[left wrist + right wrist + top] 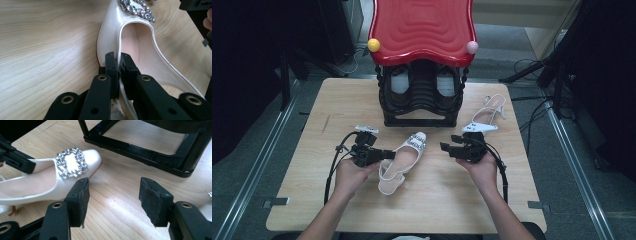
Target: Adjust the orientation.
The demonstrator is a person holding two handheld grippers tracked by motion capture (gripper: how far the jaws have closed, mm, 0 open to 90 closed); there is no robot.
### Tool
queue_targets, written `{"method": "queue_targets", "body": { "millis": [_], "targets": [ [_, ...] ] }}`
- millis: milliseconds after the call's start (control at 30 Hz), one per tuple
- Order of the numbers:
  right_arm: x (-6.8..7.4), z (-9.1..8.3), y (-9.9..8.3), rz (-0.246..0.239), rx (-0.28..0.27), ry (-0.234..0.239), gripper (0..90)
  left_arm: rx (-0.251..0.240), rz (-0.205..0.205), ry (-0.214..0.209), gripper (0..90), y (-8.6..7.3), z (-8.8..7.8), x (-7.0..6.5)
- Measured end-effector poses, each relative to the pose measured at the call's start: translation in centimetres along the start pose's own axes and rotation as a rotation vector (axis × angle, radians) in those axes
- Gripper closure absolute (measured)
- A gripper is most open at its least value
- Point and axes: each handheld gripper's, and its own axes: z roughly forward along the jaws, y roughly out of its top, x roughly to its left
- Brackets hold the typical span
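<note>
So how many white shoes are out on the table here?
2. One buckled white shoe lies at the table's middle, its side wall pinched in the left gripper. The second white shoe lies at the far right, beside the black rack.

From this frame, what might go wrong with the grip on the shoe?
The left gripper pinches only the thin side edge of the glossy white slingback shoe with the rhinestone buckle, so the shoe could pivot or slip out if lifted. The right gripper hangs open beside the toe, supporting nothing. The toe lies close to the black shoe rack's base bar and might catch on it if pushed forward.
</note>
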Motion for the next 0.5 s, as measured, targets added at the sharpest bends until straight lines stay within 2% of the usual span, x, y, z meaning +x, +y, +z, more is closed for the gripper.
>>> {"method": "queue_targets", "body": {
  "millis": [100,267,300,500],
  "targets": [
    [0.1,-0.4,-0.2,0.0,-0.001,-0.009,42.6,0.014,0.01,-0.005,86.6,0.2,0.9,-0.4],
    [0.3,-0.7,-0.6,-0.001,-0.002,-0.013,42.7,0.017,-0.001,-0.023,86.5,0.6,2.0,-0.5],
    [0.4,-0.7,-0.6,0.001,0.002,-0.012,42.7,0.013,-0.015,-0.026,86.5,0.7,2.1,-0.4],
    [1.2,-0.2,-1.1,-0.009,0.02,-0.002,43.0,0.032,-0.012,0.003,86.0,0.9,3.0,0.0]
  ]
}}
